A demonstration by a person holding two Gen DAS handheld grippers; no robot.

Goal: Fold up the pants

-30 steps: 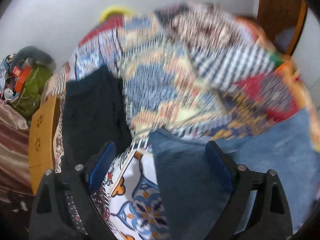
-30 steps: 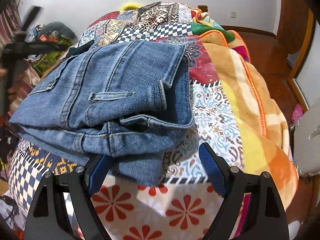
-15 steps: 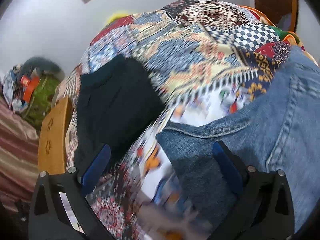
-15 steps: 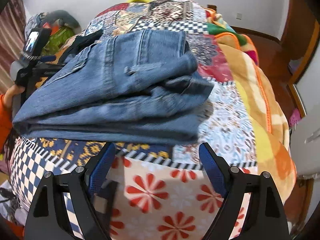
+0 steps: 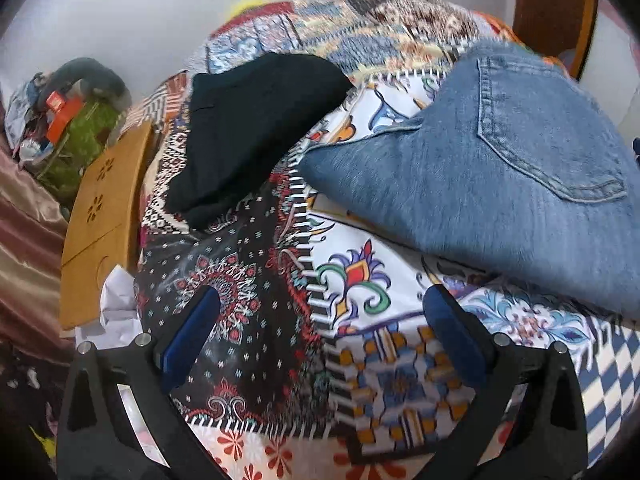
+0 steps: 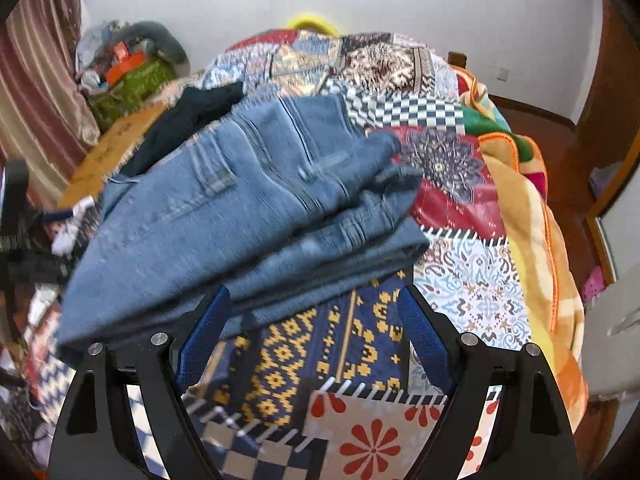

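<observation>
Apparently the fold is done: the jeans (image 6: 248,216) lie in a layered stack on the bed (image 6: 472,280), and only tidying seems left. Both the left claw (image 5: 320,332) and right claw (image 6: 314,328) hang apart, holding nothing. A black garment (image 5: 248,128) lies near the jeans, not blocking them.

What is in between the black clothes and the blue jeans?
Only the patchwork quilt. In the left wrist view a bare strip of it separates the black clothes from the folded jeans; nothing else lies there.
</observation>
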